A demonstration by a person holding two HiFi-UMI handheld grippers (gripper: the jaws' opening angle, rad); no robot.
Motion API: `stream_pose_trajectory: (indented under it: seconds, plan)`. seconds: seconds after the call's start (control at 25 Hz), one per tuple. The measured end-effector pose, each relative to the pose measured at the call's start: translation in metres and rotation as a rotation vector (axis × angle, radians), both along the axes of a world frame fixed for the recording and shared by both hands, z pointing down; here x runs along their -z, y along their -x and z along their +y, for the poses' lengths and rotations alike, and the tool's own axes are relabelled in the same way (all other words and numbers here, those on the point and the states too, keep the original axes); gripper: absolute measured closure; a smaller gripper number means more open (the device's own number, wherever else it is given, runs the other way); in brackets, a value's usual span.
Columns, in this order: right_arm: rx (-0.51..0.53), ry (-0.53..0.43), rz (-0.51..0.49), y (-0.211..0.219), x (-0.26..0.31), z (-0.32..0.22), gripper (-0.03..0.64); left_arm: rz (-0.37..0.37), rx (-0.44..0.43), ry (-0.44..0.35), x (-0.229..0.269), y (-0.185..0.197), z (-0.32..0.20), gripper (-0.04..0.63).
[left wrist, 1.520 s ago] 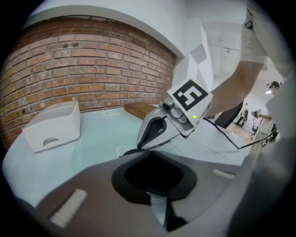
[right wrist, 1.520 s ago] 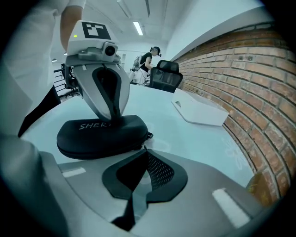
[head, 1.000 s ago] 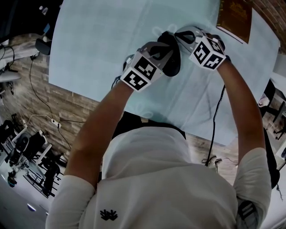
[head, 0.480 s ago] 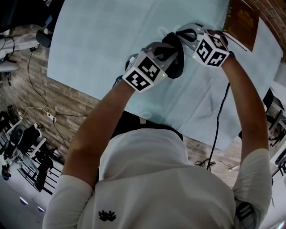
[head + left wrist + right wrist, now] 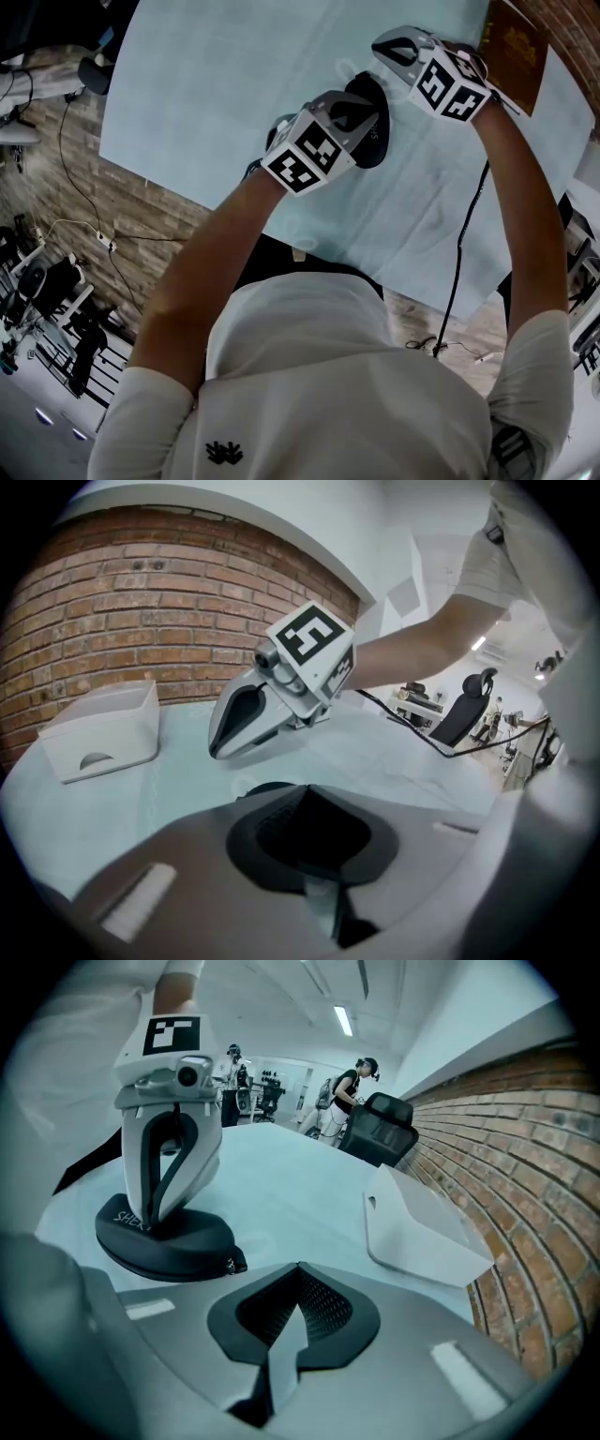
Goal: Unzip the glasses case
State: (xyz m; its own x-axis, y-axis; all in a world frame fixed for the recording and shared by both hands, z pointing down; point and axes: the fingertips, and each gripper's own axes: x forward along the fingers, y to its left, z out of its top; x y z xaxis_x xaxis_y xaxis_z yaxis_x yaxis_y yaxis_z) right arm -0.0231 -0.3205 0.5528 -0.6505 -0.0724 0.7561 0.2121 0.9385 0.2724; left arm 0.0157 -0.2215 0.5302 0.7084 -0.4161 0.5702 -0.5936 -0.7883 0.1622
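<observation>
The black glasses case (image 5: 169, 1237) lies flat on the pale blue table cover, and its zip pull (image 5: 232, 1265) hangs at the near end. My left gripper (image 5: 155, 1222) stands upright on top of the case with its shut tips pressing down on the lid. In the head view the same left gripper (image 5: 366, 122) covers part of the case (image 5: 375, 141). My right gripper (image 5: 392, 47) is lifted off to the far right of the case, clear of it. In its own view the right gripper (image 5: 281, 1354) is shut with nothing between its jaws.
A white open box (image 5: 422, 1222) stands on the table by the brick wall, also in the left gripper view as the white box (image 5: 103, 728). A brown book (image 5: 516, 42) lies at the far right corner. A black cable (image 5: 461, 244) hangs off the near table edge.
My right gripper has drawn away from the case toward the far right and risen slightly. The left gripper has stayed pressed on the case.
</observation>
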Motion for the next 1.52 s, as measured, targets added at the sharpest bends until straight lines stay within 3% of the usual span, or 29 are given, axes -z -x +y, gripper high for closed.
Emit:
stream_pose_trajectory:
  seconds: [0.28, 0.68, 0.92, 1.12, 1.28, 1.52]
  plan:
    - [-0.046, 0.01, 0.009, 0.009, -0.002, 0.001, 0.618, 0.006, -0.002, 0.004, 0.003, 0.022, -0.012, 0.538]
    - [-0.25, 0.022, 0.011, -0.033, 0.021, 0.043, 0.618, -0.021, -0.041, -0.038, 0.017, 0.034, -0.005, 0.535]
    - [-0.457, 0.067, -0.009, -0.065, 0.034, 0.095, 0.618, -0.011, -0.042, -0.036, 0.035, 0.055, 0.011, 0.535]
    - [-0.645, 0.137, -0.044, -0.082, 0.045, 0.166, 0.618, -0.002, -0.042, -0.081, 0.055, 0.081, 0.031, 0.534]
    - [-0.808, 0.167, -0.099, -0.085, 0.063, 0.226, 0.618, 0.061, -0.06, -0.093, 0.084, 0.103, 0.058, 0.535]
    - [-1.005, 0.164, -0.228, -0.052, 0.108, 0.295, 0.618, 0.164, -0.072, -0.097, 0.129, 0.157, 0.113, 0.535]
